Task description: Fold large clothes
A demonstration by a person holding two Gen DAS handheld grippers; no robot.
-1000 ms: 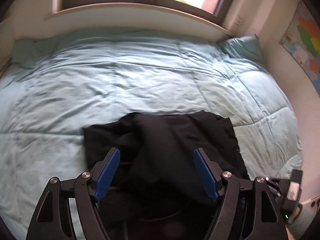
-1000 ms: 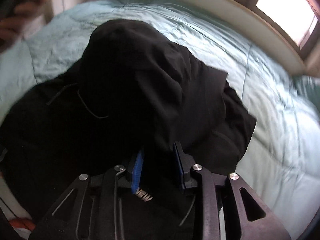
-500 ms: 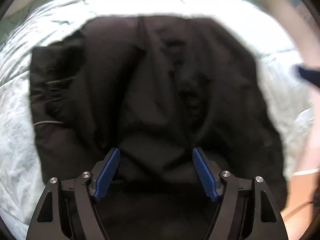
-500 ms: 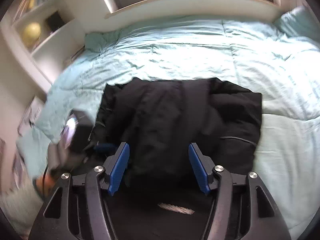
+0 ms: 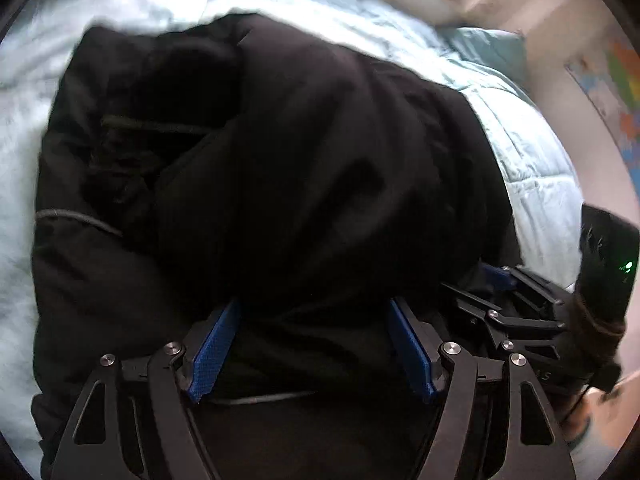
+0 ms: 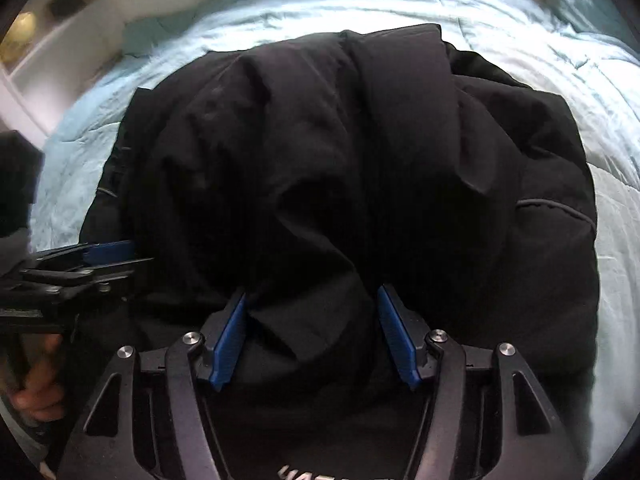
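Note:
A large black garment [image 5: 304, 168] lies bunched on the light blue bedspread [image 5: 532, 148] and fills both views [image 6: 360, 168]. My left gripper [image 5: 312, 344] is open, its blue pads either side of the garment's near edge, with cloth lying between them. My right gripper [image 6: 314, 336] is also open, with a fold of the black cloth between its blue pads. The right gripper shows at the right of the left wrist view [image 5: 516, 300]. The left gripper shows at the left of the right wrist view [image 6: 92, 260].
A light blue pillow [image 5: 488, 48] lies at the bed's far right corner. A coloured map [image 5: 616, 92] hangs on the right wall. Shelves [image 6: 36, 36] stand by the bed's left side. The bedspread [image 6: 280, 12] stretches beyond the garment to the window wall.
Both grippers have come down close to the garment's near edge, and cloth now lies between their open pads. The right gripper had let go of the cloth a second ago.

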